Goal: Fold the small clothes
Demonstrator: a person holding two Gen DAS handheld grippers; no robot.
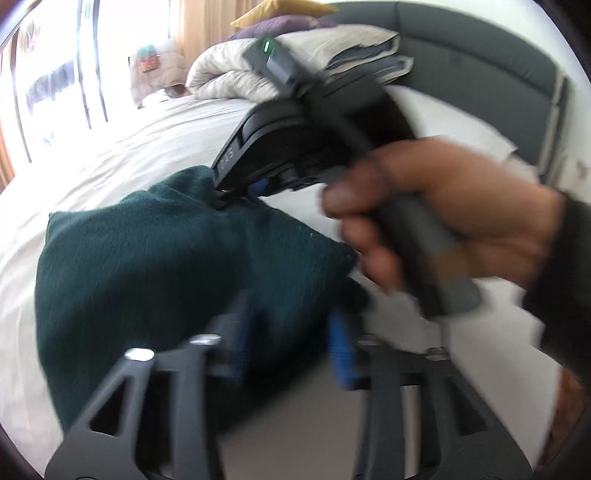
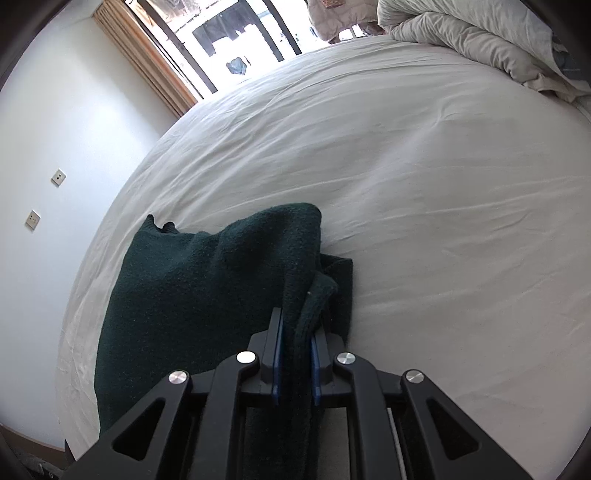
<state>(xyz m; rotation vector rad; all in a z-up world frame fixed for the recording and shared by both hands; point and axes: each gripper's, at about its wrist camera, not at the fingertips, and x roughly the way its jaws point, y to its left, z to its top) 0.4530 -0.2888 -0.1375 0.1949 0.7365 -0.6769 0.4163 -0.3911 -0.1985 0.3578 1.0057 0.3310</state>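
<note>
The dark green knit cloth (image 2: pixel 207 295) lies on the near left part of the white bed (image 2: pixel 424 184), close to its edge. The right claw (image 2: pixel 297 354) pinches a bunched fold tight, so it can carry that side over. The left claw (image 1: pixel 288 343) stands open above the cloth, holding nothing. Far and right, the sheet has lots of room.

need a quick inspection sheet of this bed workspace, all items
surface: white bed sheet, lightly wrinkled
job's things: dark green knit garment, partly folded on the sheet
clutter: bunched duvet and pillows at the far end
grippers: right gripper shut on a garment edge; left gripper open over the garment, blurred
cables: nothing seen
surroundings: window, white wall with two sockets, dark headboard
</note>
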